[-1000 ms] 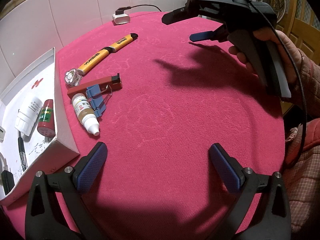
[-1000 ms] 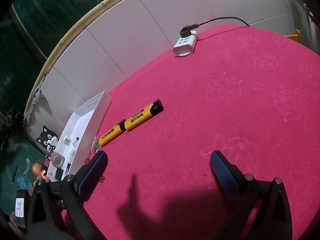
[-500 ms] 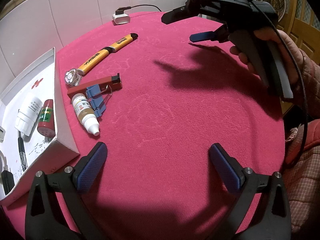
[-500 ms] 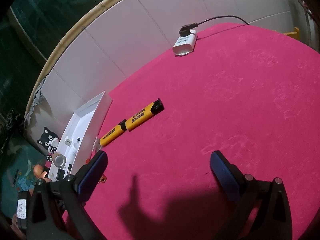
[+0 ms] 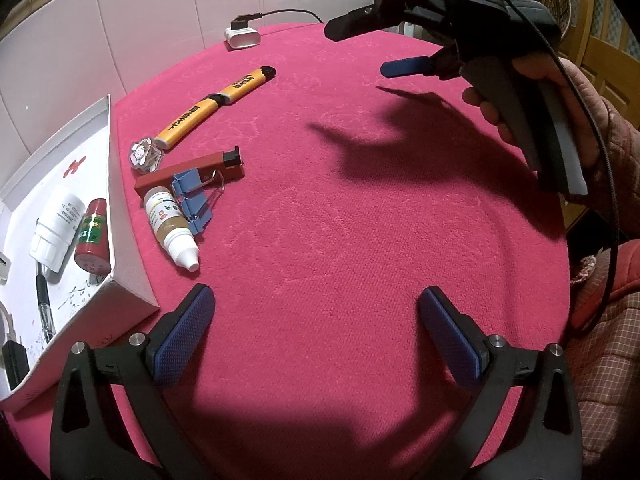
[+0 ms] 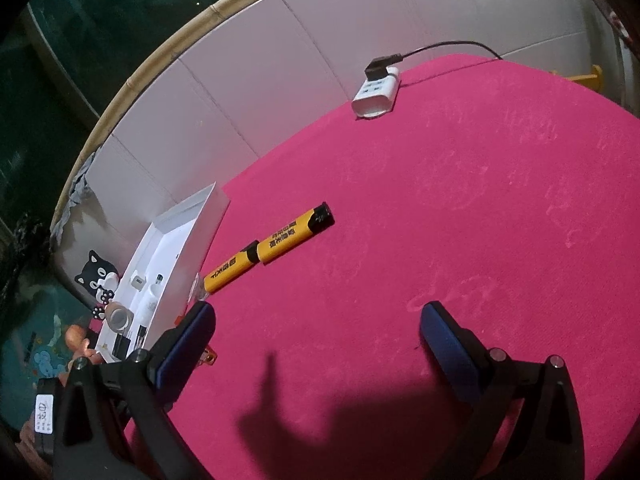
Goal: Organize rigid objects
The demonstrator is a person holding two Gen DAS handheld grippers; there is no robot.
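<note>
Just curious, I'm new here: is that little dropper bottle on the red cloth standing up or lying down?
Lying down. The dropper bottle rests on its side on the red cloth, white tip toward the camera.

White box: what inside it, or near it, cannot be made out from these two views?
- Left wrist view: the box runs off the left edge; a black item is cut off.
- Right wrist view: its contents are too small; the left finger hides the clip and bottle.
- Bottle label: too small.

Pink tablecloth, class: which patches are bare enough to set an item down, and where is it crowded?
Bare: the wide pink tablecloth between the open left gripper and open right gripper. Also beyond the yellow-and-black utility knife, toward the white power strip. Crowded: beside the white cardboard tray, where the dropper bottle, blue binder clip and red stapler cluster.
</note>
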